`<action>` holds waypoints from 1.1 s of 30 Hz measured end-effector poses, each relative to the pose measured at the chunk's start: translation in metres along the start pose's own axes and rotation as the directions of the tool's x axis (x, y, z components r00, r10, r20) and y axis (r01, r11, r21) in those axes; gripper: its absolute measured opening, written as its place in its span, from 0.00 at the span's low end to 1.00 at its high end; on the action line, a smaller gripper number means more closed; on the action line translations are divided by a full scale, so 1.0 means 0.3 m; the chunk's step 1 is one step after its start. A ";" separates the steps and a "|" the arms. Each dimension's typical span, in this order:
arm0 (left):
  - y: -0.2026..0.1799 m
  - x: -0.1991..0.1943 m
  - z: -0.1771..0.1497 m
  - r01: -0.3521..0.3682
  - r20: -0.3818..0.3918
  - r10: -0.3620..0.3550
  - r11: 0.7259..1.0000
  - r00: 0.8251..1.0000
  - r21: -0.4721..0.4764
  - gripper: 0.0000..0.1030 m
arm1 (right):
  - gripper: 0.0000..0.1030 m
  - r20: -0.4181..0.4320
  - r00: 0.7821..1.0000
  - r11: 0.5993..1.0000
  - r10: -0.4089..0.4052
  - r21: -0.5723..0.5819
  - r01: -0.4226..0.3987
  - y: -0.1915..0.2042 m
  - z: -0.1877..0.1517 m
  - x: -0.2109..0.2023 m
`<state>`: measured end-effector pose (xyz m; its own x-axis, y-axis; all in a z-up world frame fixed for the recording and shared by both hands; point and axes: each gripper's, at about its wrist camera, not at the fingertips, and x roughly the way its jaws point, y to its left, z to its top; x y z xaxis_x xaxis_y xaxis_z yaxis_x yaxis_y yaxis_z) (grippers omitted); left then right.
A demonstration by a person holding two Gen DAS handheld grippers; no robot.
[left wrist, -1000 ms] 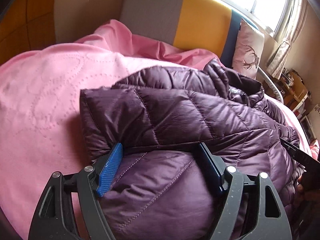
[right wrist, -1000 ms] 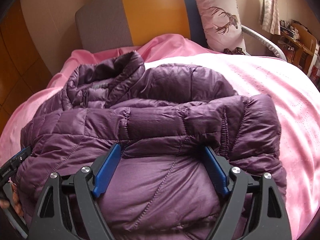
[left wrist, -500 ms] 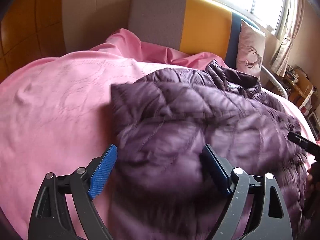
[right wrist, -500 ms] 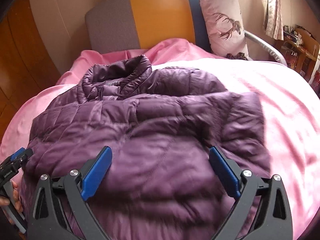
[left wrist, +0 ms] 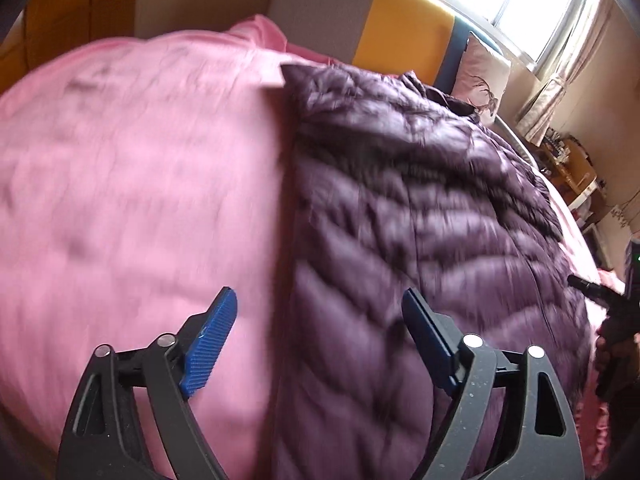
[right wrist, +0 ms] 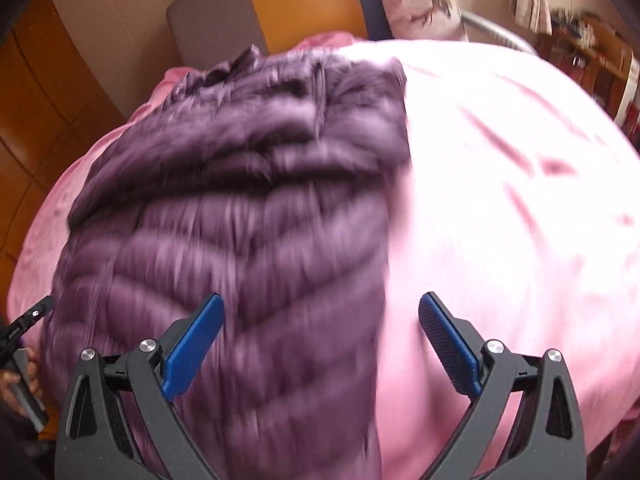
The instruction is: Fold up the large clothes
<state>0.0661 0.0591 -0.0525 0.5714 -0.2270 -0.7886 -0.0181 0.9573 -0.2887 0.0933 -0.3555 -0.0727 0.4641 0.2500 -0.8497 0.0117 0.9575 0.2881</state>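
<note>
A purple quilted down jacket (left wrist: 420,220) lies flat on a pink bed cover (left wrist: 132,184), its collar toward the headboard. It also shows in the right wrist view (right wrist: 240,220). My left gripper (left wrist: 320,320) is open and empty, raised over the jacket's left edge. My right gripper (right wrist: 320,320) is open and empty, raised over the jacket's right edge, with the pink cover (right wrist: 500,200) beyond. Both views are motion-blurred. The right gripper's tip shows at the right edge of the left wrist view (left wrist: 592,290).
A grey, yellow and blue headboard (left wrist: 400,32) stands at the far end with a deer-print pillow (left wrist: 484,76). A window (left wrist: 532,0) and a cluttered wooden desk (left wrist: 568,160) lie to the right. Wooden wall panels (right wrist: 36,100) are on the left.
Both grippers let go of the jacket's folded lower part, opened wider and pulled back and up. The left swung to the jacket's left edge, the right to its right edge.
</note>
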 end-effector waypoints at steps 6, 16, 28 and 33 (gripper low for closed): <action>0.020 -0.115 -0.133 0.040 0.004 -0.040 0.999 0.999 -0.001 0.73 | 0.81 -0.061 0.993 0.995 0.103 0.019 -0.102 0.020 -0.199 -0.109; 0.032 -0.124 -0.322 0.152 -0.163 -0.159 0.987 0.974 -0.053 0.57 | 0.63 -0.190 0.957 0.976 0.217 0.043 -0.212 0.037 -0.410 -0.150; -0.011 -0.281 -0.205 0.367 -0.061 -0.367 0.930 0.928 -0.014 0.06 | 0.11 -0.007 0.898 0.898 0.440 0.039 -0.439 0.136 -0.237 -0.340; -0.016 -0.325 -0.098 0.443 0.019 -0.442 0.896 0.897 -0.024 0.06 | 0.10 0.092 0.865 0.864 0.494 0.065 -0.500 0.127 -0.115 -0.379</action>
<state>-0.0137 0.0713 0.0100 0.5357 -0.6237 -0.5692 0.2171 0.7532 -0.6209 0.0103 -0.3425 0.0197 0.4884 0.6758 -0.5521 -0.1640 0.6925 0.7025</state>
